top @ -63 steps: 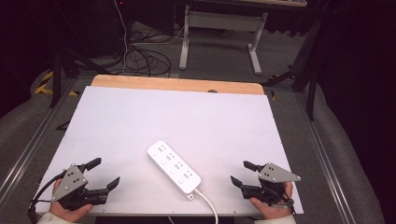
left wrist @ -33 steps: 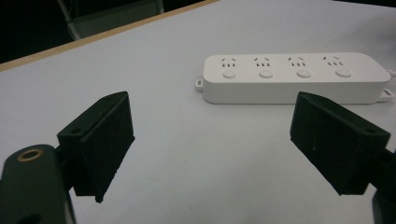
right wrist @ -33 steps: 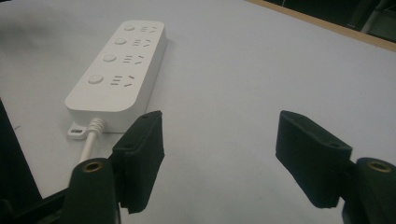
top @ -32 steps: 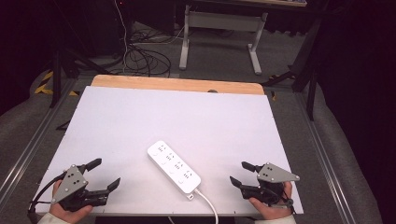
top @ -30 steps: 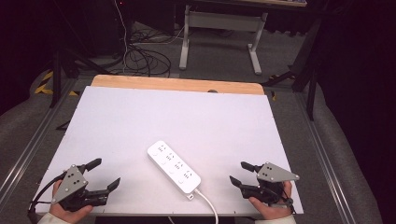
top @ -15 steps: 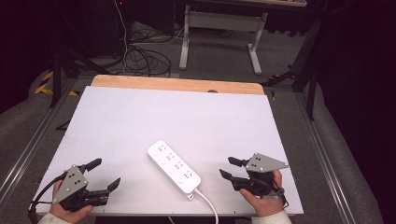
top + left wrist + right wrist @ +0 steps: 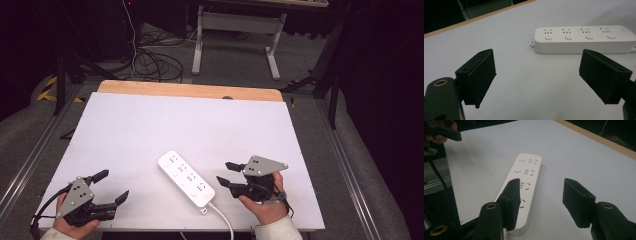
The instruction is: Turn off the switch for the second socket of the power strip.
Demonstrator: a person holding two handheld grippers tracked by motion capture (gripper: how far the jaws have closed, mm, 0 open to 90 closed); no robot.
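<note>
Right hand-held gripper hangs just right of the white power strip, its jaws partly open with nothing between them; they have just been closing a little. In the right gripper view, one jaw stands over the near end of the strip and the other jaw over the bare counter, so the pads do not press on anything yet. The strip lies flat on the white counter, near the person's edge and a bit right of the middle, turned diagonally, with its cable leaving from the near end. Left hand-held gripper rests at the near left corner, jaws wide and empty, well apart from the strip.

The step in hand seems to be the reach for the strip. To do it well, the right hand should probably come lower and turn so both pads face the two long sides of the body, away from the buttons. A grip close to the cable end could let the far end swing, so a hold nearer the middle looks safer.
</note>
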